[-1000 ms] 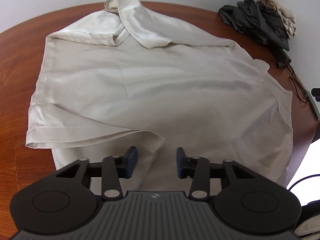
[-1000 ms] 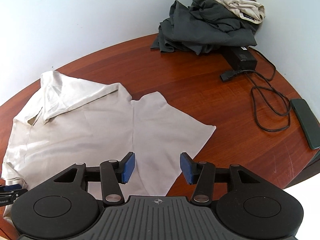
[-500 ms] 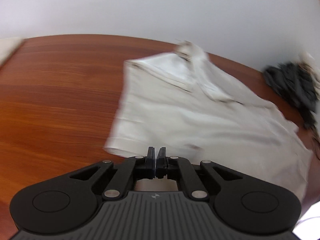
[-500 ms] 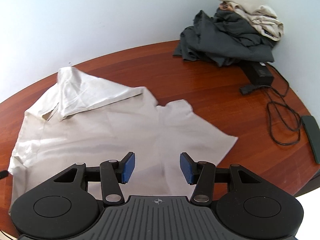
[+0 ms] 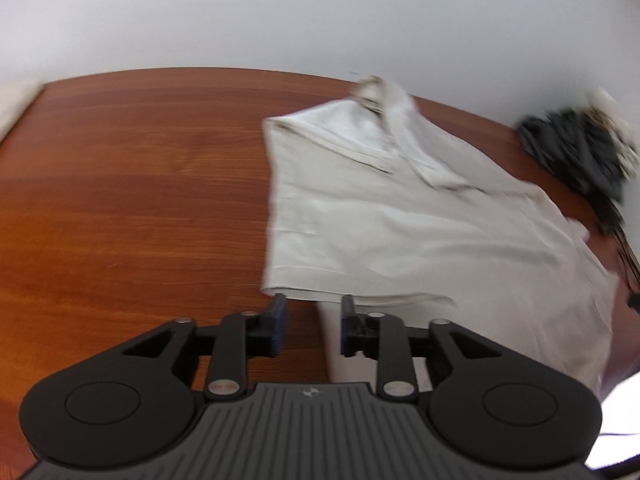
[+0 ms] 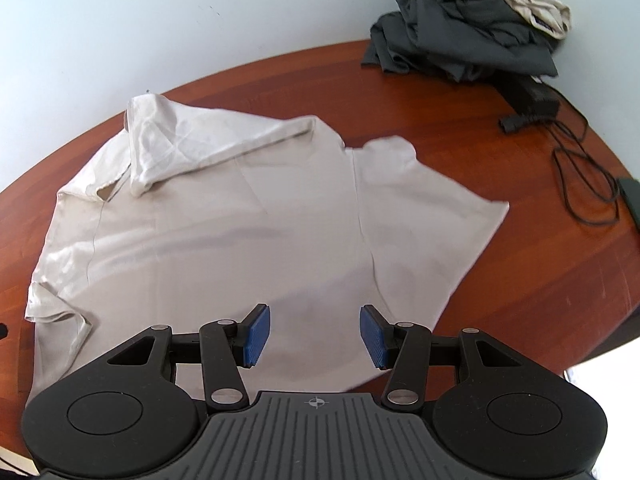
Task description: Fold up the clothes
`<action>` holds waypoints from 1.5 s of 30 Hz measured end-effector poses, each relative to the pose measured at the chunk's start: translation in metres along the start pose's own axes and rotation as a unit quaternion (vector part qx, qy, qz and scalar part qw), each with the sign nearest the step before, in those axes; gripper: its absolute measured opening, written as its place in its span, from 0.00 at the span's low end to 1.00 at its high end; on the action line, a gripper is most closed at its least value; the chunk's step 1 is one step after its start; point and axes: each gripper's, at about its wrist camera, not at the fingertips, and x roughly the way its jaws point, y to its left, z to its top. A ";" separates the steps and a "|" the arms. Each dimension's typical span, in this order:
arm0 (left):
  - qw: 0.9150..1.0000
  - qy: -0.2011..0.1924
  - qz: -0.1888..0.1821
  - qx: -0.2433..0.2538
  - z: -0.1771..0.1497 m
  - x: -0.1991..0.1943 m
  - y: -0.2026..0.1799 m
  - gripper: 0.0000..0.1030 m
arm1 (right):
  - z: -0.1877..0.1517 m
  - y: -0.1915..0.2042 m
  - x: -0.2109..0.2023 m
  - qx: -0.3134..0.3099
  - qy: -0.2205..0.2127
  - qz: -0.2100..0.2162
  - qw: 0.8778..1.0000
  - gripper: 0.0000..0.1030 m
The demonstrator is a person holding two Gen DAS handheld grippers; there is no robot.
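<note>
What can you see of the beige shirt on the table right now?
The beige shirt is a thin, lightly creased short-sleeved garment lying mostly flat on the wooden table. Its collar end is bunched and folded over; one sleeve spreads outward, the other is rumpled. Neither open tool grips it.

Left wrist camera is looking low across the table (image 5: 132, 200) from the shirt (image 5: 420, 232)'s left edge, blurred. Right wrist camera is looking down over the shirt (image 6: 240, 240) toward the clothes pile (image 6: 464, 48). Both are sharing shirt, pile (image 5: 576, 148), wall.
</note>
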 end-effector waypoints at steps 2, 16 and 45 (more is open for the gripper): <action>1.000 0.006 -0.021 0.022 0.000 0.004 -0.010 0.33 | -0.005 -0.001 -0.002 0.005 0.000 -0.003 1.000 0.52; 0.990 0.084 -0.081 0.080 -0.003 0.077 -0.099 0.36 | -0.026 -0.037 -0.020 0.043 0.002 -0.031 0.999 0.53; 0.969 -0.059 0.221 -0.098 0.009 -0.011 0.037 0.02 | -0.034 -0.018 0.002 0.044 0.015 -0.002 0.999 0.53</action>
